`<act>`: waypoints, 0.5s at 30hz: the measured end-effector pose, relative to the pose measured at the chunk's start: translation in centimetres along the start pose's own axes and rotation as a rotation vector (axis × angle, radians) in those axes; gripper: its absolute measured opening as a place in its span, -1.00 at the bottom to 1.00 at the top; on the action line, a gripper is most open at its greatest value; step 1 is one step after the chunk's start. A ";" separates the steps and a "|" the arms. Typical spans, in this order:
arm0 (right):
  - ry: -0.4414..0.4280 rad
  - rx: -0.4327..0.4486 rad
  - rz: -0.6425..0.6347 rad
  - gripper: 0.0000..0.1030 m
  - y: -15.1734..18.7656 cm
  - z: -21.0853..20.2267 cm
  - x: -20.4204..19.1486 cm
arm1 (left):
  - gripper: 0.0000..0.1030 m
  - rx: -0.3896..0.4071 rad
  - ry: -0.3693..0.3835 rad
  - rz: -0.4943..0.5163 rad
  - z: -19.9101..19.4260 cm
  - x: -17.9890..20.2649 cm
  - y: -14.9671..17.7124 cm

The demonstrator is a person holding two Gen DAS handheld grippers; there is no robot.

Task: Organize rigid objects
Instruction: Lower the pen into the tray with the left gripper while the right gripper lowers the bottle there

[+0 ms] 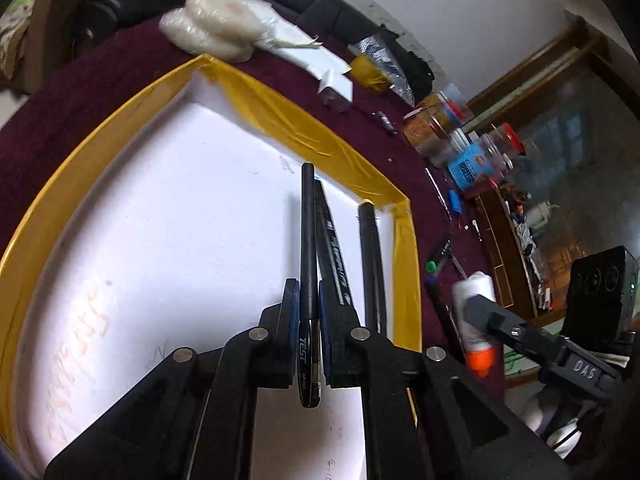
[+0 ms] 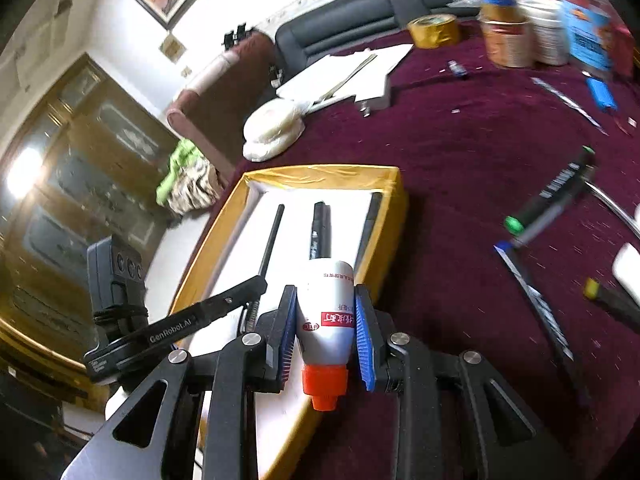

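A white tray with a yellow taped rim (image 1: 248,96) lies on the maroon table; it also shows in the right wrist view (image 2: 320,171). My left gripper (image 1: 309,312) is shut on a black pen (image 1: 308,240) and holds it over the tray. A black marker (image 1: 334,248) and another dark pen (image 1: 370,256) lie in the tray beside it. My right gripper (image 2: 326,320) is shut on a white glue bottle with an orange cap (image 2: 326,304), just over the tray's right edge. The bottle also shows in the left wrist view (image 1: 476,312).
Loose pens, one with a green cap (image 2: 548,200), lie on the maroon cloth right of the tray. Jars and tubs (image 2: 516,28) and a yellow tape roll (image 2: 434,30) stand at the back. A white bag (image 2: 272,130) and papers (image 2: 344,76) lie beyond the tray.
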State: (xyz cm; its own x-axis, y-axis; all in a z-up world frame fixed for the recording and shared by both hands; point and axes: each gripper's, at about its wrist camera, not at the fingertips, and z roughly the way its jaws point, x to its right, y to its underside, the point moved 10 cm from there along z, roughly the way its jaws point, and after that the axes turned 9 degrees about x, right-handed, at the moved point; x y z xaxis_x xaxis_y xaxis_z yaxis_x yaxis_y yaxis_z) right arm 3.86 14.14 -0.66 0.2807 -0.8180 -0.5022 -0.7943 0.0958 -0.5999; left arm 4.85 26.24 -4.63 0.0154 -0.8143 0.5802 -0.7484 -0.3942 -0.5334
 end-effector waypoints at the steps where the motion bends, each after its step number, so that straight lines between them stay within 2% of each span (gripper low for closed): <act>1: 0.010 -0.013 -0.004 -0.53 -0.1 1.0 -0.3 | -0.87 -0.013 0.003 -0.018 0.4 -0.5 -0.1; 10: 0.119 -0.063 -0.045 -0.53 -1.2 6.5 -0.3 | -0.85 -0.024 0.010 -0.055 1.0 -1.8 -0.7; 12: 0.133 -0.071 -0.043 -0.53 -1.4 7.1 -0.1 | -0.78 -0.021 0.028 -0.075 0.5 -2.1 -0.7; 15: 0.153 -0.077 -0.032 -0.53 -1.6 7.8 0.7 | -0.47 -0.017 0.039 -0.091 0.1 -2.0 -0.7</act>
State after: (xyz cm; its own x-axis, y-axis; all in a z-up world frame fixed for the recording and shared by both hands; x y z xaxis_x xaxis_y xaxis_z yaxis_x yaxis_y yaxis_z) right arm 9.56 17.82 -4.95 0.2262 -0.8971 -0.3795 -0.8268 0.0292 -0.5618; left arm 5.39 28.15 -5.48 0.0584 -0.7584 0.6492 -0.7560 -0.4583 -0.4673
